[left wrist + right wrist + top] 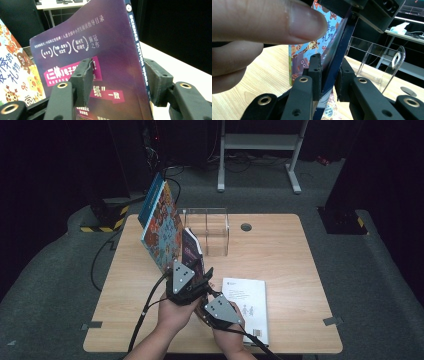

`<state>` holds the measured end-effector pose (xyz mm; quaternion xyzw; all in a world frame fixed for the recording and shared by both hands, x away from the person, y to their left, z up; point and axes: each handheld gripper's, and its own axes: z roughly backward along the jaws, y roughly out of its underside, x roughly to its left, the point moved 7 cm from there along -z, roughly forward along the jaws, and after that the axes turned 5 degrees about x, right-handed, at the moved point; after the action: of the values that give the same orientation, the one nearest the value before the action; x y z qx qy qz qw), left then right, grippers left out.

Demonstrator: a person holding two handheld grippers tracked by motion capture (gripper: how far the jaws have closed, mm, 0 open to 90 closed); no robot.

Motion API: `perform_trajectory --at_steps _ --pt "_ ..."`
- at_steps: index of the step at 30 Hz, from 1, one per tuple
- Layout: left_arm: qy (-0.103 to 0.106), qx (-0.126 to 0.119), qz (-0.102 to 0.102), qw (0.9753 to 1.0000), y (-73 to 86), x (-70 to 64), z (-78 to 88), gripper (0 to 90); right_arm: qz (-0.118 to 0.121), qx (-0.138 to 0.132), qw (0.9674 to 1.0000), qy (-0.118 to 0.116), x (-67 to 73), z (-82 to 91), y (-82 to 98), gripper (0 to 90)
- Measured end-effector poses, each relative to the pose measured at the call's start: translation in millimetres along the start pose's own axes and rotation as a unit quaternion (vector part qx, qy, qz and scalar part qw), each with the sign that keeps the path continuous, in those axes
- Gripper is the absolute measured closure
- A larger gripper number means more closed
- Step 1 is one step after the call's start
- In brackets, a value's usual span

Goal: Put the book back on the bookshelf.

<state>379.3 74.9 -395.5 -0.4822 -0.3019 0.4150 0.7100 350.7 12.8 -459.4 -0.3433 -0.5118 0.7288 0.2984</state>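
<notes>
Books number three on the pale wood-grain table (280, 250). Farthest left of the left gripper (199, 276) stands a tall, thin picture book (162, 225) with a teal spine and a glossy cover crowded with cartoon animals; it leans over to the left. Just right of it, and held between both grippers, is a dark purple paperback (112, 57), smooth and shiny, with white and pink lettering on its cover and a blue spine; it stands tilted on the table just beside the picture book.

In the left gripper view the two black, matte, blocky jaws straddle this paperback, one pad lying on the cover, the other at the spine edge. They seem to touch it, though whether they press I cannot tell.

The right gripper (329, 75) sits lower, near the book's bottom edge, and its two ribbed black pads are clamped on the thin dark edge of the paperback. A person's fingers (262, 22) show close above it.

Beyond the grippers stands one clear plastic book stand (215, 232), made of bent transparent sheets with rounded corners.

To the right of the right gripper, one white, flat booklet (247, 305) lies face up, with small printed figures on its cover.
</notes>
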Motion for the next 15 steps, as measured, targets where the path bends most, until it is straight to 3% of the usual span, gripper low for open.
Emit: perform_trajectory --at_steps 8,15 --pt "-0.009 -0.019 0.009 0.9997 -4.1 0.6 5.4 57.3 -0.007 -0.005 1.0 -0.004 0.0 -0.6 -5.1 76.0" --pt "-0.012 -0.041 0.019 0.9989 -9.2 2.5 11.5 73.6 -0.027 -0.01 0.9993 -0.022 1.6 -1.7 -7.8 64.6"
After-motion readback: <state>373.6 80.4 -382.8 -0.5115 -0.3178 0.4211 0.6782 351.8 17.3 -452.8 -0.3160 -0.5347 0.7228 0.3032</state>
